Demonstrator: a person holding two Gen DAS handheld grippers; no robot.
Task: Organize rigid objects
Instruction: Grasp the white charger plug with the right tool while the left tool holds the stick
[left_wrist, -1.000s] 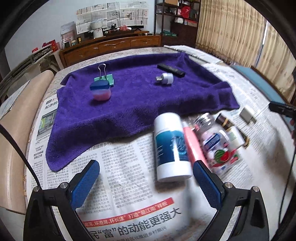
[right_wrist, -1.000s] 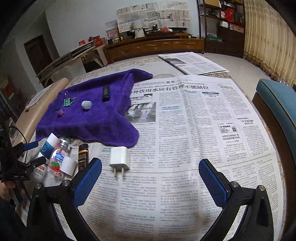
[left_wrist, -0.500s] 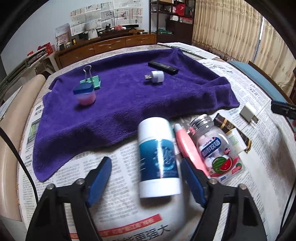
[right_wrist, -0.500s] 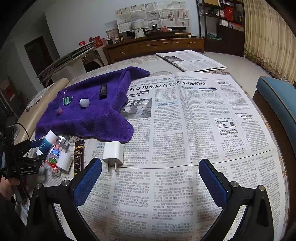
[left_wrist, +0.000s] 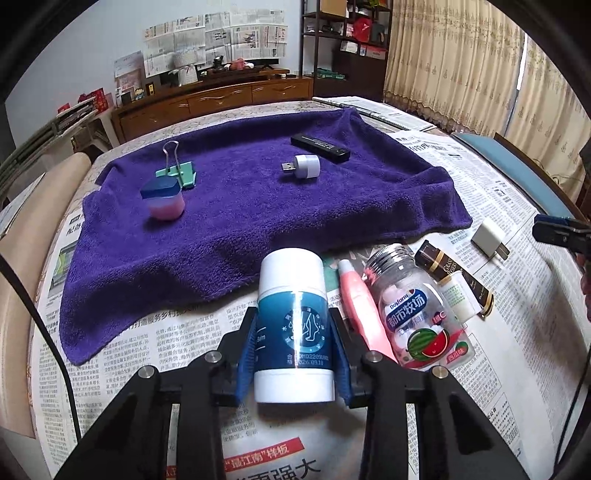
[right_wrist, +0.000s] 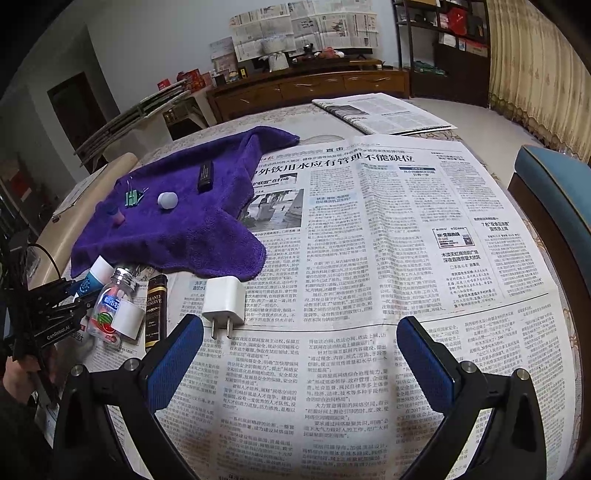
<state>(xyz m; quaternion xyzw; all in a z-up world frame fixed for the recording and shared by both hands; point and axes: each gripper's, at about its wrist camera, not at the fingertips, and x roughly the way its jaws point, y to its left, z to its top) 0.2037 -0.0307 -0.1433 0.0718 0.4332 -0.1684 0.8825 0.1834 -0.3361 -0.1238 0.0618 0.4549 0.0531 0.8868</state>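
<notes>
My left gripper (left_wrist: 293, 343) is shut on a white and teal bottle (left_wrist: 291, 325) that lies on the newspaper just in front of the purple towel (left_wrist: 258, 206). Beside it lie a pink tube (left_wrist: 362, 306), a clear candy jar (left_wrist: 413, 314), a dark brown tube (left_wrist: 454, 280) and a white charger plug (left_wrist: 489, 238). On the towel sit a pink jar with a blue lid (left_wrist: 162, 197), a green binder clip (left_wrist: 177, 170), a small white USB light (left_wrist: 304, 166) and a black remote (left_wrist: 319, 147). My right gripper (right_wrist: 299, 354) is open and empty, just behind the charger plug (right_wrist: 223, 301).
Newspaper (right_wrist: 369, 240) covers the table. A blue chair (right_wrist: 554, 192) stands at the right edge. A beige chair back (left_wrist: 22, 266) is at the left edge. A wooden sideboard (left_wrist: 214, 99) stands behind the table.
My left gripper moved forward around the white and teal bottle and closed on it. My right gripper came a little closer to the charger plug and stayed open.
</notes>
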